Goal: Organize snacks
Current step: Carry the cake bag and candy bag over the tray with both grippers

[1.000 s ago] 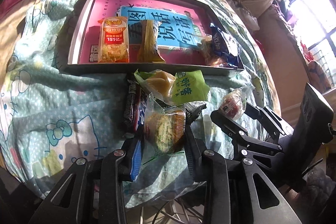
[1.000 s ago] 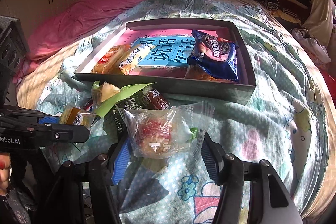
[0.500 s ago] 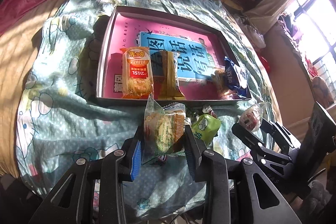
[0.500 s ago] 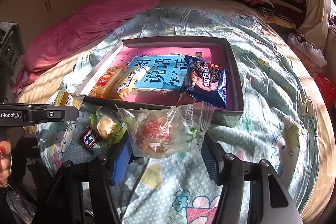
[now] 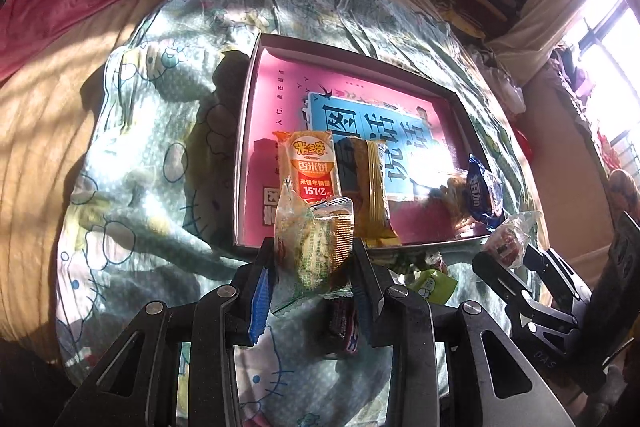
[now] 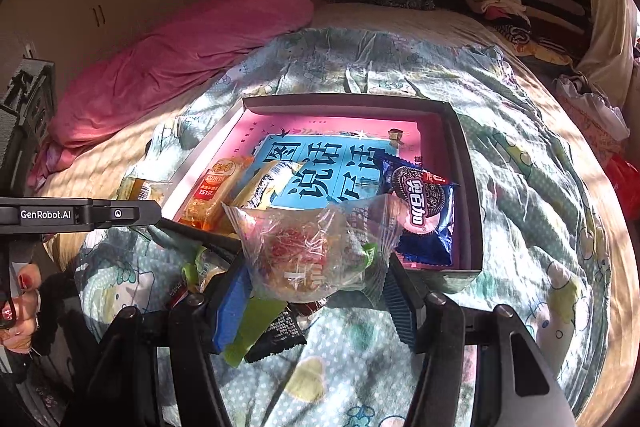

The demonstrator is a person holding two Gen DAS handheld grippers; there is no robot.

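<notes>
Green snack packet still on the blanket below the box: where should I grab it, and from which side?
Grip the green packet across its puffed middle, coming straight down from above: it lies flat on the blanket, and its flat crimped ends give little to hold. A dark wrapper lies close on one side, so set the fingers carefully. Both grippers are full now, so free one first.

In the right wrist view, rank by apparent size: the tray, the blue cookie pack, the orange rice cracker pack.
1. Tray, clearly largest.
2. Blue cookie pack.
3. Orange rice cracker pack, only slightly smaller-looking; it lies at an angle and is partly hidden, so this gap is unsure.
</notes>
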